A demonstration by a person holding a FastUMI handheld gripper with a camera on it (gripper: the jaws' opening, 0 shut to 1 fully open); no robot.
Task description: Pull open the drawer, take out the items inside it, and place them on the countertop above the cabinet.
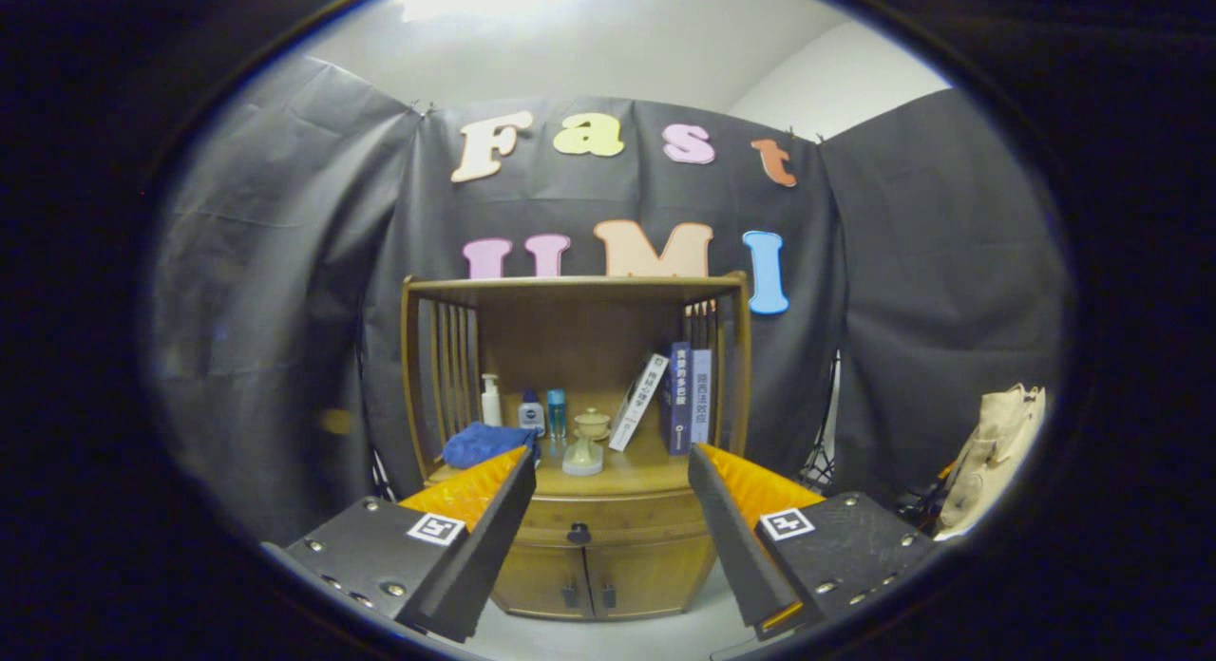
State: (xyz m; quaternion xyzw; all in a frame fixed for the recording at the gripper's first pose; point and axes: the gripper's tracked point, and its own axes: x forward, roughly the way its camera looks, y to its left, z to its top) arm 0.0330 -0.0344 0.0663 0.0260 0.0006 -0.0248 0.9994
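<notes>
Drawer (579, 517) of a wooden cabinet (598, 576) is seen shut, its dark knob (579, 534) centred between the gripper (608, 481) jaws, which are spread wide and hold nothing. On the worktop (636, 473) above, a folded blue cloth (486, 444), bottles, books and a pale ceramic jar (589, 440) are ranged.

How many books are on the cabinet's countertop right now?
3, all at the right end of the countertop: a white book leaning right onto a dark blue book, then a lighter blue book against the side slats. More may hide behind.
</notes>
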